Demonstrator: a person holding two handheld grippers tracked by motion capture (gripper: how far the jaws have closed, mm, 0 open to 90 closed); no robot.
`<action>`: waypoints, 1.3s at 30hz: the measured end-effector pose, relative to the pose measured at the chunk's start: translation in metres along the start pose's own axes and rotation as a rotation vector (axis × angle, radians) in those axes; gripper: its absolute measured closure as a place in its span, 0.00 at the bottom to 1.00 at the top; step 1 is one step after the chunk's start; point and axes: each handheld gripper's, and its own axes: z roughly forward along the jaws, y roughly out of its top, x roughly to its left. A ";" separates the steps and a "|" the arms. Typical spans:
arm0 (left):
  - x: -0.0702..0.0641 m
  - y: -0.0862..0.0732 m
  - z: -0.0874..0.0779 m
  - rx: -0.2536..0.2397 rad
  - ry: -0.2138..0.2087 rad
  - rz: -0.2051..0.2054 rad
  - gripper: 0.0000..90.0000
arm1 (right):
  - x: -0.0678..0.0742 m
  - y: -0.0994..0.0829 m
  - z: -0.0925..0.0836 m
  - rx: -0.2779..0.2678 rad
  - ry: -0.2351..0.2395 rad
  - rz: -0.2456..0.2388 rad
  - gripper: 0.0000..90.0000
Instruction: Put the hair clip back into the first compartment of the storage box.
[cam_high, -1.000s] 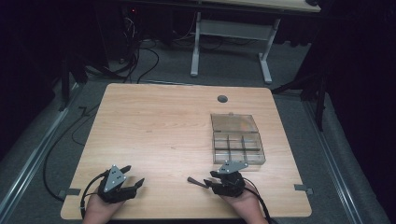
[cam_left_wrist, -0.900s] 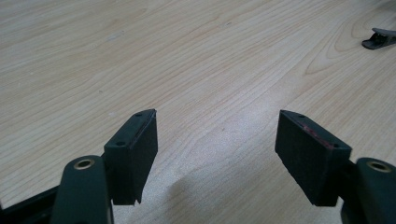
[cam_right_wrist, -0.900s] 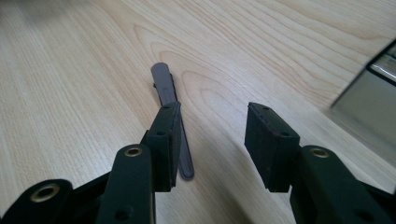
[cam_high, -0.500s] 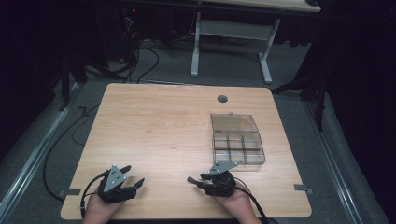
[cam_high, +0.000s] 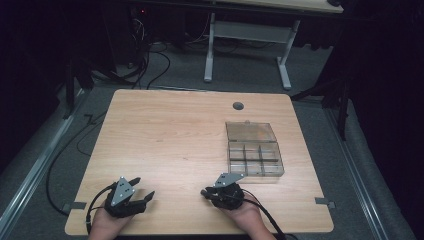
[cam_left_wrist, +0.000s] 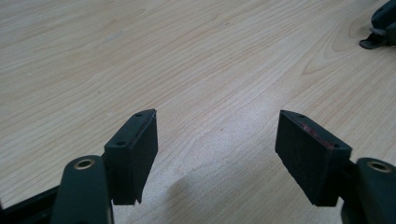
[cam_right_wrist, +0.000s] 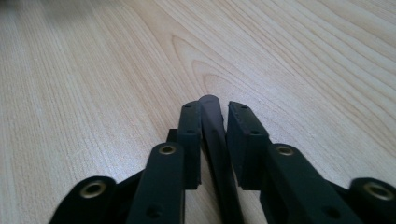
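Over the wooden table (cam_high: 175, 135), right tongs (cam_right_wrist: 214, 116) have just closed, nothing between.

Light wooden rectangular bench (cam_high: 165, 145): one, with one round grey cable hole (cam_high: 238, 106) near its far edge.
Clear plastic compartment box with open lid (cam_high: 254, 155): one.
Black two-jaw tongs: two, left (cam_high: 142, 188) and right (cam_high: 204, 192).
Hands: two.
White-legged second table (cam_high: 250, 30), on the floor beyond: one.
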 end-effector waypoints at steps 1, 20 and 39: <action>0.000 0.000 0.000 0.000 0.000 0.000 0.34 | 0.000 0.000 0.000 -0.002 0.000 -0.005 0.87; 0.000 0.000 0.000 0.006 0.003 -0.001 0.34 | -0.002 -0.002 -0.021 -0.052 -0.035 -0.006 0.87; 0.000 0.000 0.001 0.007 0.003 -0.002 0.34 | -0.020 -0.019 -0.058 -0.092 -0.113 0.058 0.87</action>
